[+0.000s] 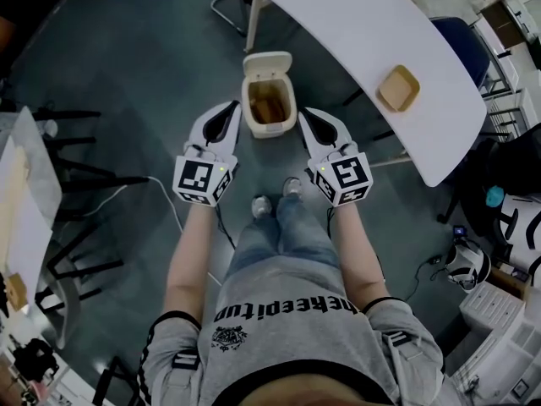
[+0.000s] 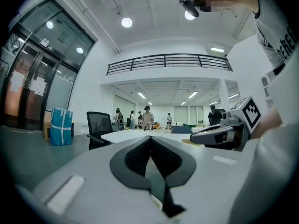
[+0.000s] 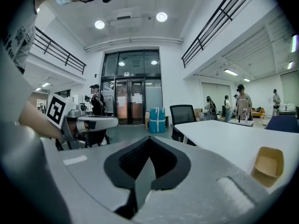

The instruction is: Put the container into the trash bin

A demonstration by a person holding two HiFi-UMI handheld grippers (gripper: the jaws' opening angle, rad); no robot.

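A tan square container (image 1: 398,89) sits on the curved white table (image 1: 355,24), near its right end. On the floor in front of the person's feet stands the white trash bin (image 1: 250,112), lid up, with something brown inside. My left gripper (image 1: 229,110) hangs just left of the bin and my right gripper (image 1: 307,115) just right of it. Both are shut, with nothing between the jaws. In the right gripper view the container (image 3: 267,166) lies at the lower right on the table (image 3: 219,134), apart from my right gripper (image 3: 149,140). My left gripper (image 2: 150,140) points level across the room.
Black chairs (image 1: 76,184) and a cable (image 1: 165,201) lie at the left, with a desk edge (image 1: 21,176) beside them. Equipment and boxes (image 1: 490,277) crowd the right. An office chair (image 3: 182,115), a blue package (image 3: 157,119) and several people stand farther off.
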